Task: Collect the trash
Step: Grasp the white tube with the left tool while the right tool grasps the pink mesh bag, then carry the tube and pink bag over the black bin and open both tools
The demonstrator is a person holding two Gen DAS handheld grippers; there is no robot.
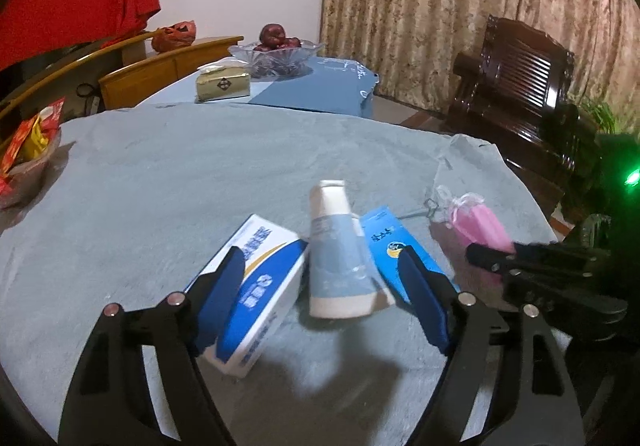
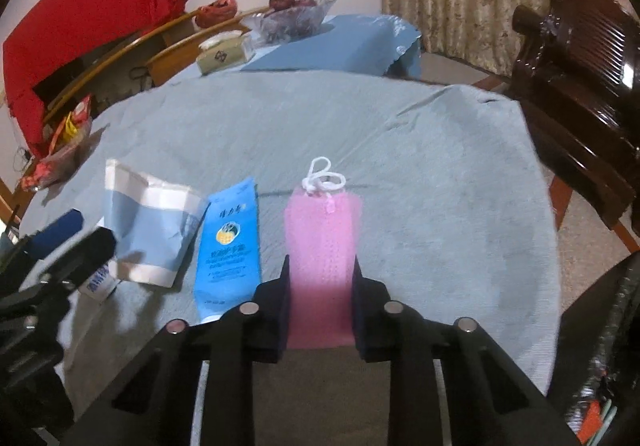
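Several pieces of trash lie on the grey-blue tablecloth (image 1: 200, 173). My left gripper (image 1: 320, 252) stands open over a pale blue and white paper pouch (image 1: 340, 258), its pads not touching it. A white and blue box (image 1: 256, 286) lies under its left finger and a bright blue packet (image 1: 384, 242) under its right finger. My right gripper (image 2: 321, 260) is shut on a folded pink mask (image 2: 322, 230) with white strings. The right wrist view also shows the pouch (image 2: 152, 230), the packet (image 2: 230, 242) and the left gripper (image 2: 72, 238) at the left edge.
A second table behind carries a tissue box (image 1: 222, 83) and a glass bowl of fruit (image 1: 276, 53). A bowl of snack packets (image 1: 24, 161) sits at the table's left edge. A dark wooden chair (image 1: 520, 85) stands to the right, and a black bag (image 2: 600, 386) at lower right.
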